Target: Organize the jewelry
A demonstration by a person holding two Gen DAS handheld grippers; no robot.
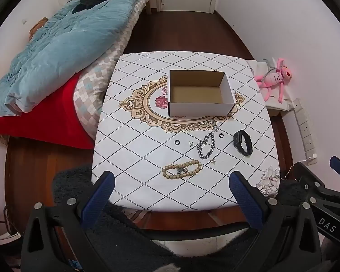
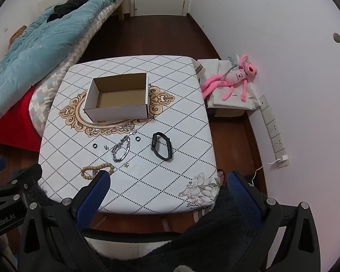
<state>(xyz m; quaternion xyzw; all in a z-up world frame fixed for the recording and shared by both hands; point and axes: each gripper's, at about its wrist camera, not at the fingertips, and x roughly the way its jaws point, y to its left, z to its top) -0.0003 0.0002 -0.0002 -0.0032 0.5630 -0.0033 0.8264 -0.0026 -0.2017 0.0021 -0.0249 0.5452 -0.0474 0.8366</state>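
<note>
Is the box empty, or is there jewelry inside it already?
Empty. The box is open on top, and only its bare brown bottom shows. The jewelry lies outside on the table.

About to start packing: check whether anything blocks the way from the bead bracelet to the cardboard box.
Nothing tall does. The bead bracelet lies nearest the open left hand-held gripper. Between it and the empty cardboard box lie only flat pieces: a silver chain, two black rings and a small charm. Lifted over them, its path is clear.
</note>
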